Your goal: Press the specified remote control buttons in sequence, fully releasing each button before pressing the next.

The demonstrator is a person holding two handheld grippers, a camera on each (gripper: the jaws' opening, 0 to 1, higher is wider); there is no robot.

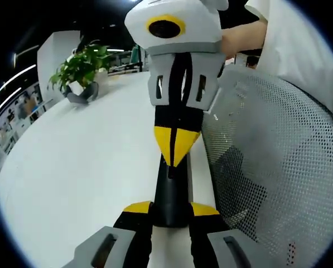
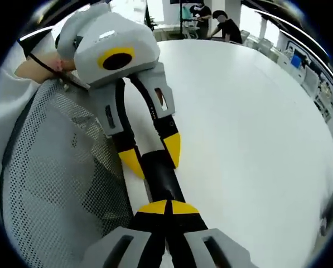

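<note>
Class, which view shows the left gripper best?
The right gripper view: the left gripper comes in from the upper left, showing its grey body and both yellow-tipped jaws clamped on either side of the black remote. In the left gripper view its two jaws rise from the bottom edge, around that remote.

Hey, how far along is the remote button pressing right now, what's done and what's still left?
Done: the black remote is clamped between the jaws of the left gripper, over the white table. In hand: the right gripper, jaws shut, has its tips against the remote, apparently mid-press. Left: the release and any further presses. The buttons are hidden, so I can't tell how many are done.
</note>
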